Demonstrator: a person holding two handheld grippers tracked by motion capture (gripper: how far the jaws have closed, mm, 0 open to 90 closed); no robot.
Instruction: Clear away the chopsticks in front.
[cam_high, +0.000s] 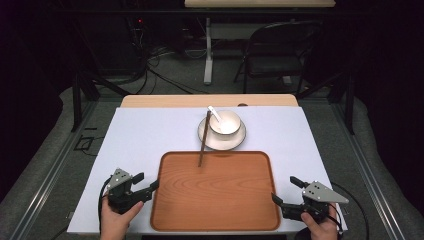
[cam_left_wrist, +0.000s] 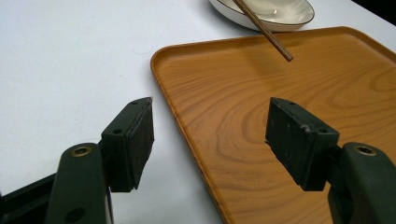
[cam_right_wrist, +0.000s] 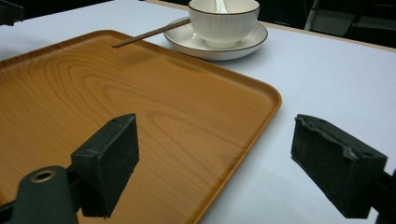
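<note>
wooden tray (cam_high: 215, 200) centred on white surface (cam_high: 145, 135), bare. left tongs (cam_high: 141, 187) and right tongs (cam_high: 286, 191) flank its side edges, both spread, empty, likely poised to lift. beyond tray: bowl (cam_high: 225, 121) with spoon (cam_high: 215, 113) on saucer (cam_high: 239, 140); chopsticks (cam_high: 203, 142) lean from saucer over tray rim.

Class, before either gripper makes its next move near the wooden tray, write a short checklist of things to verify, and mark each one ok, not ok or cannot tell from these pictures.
1. Left gripper open, jaws astride the left rim of the rectangular brown wooden tray: ok.
2. Right gripper open, jaws astride the tray's right rim: ok.
3. Tray bed free of loose items: not ok; the dark brown chopsticks lean from the white saucer out over the tray's far edge.
4. White ribbed bowl upright on the saucer: ok.
5. White spoon resting inside the bowl: ok.
6. Whether the chopstick tips touch the tray: cannot tell.
</note>
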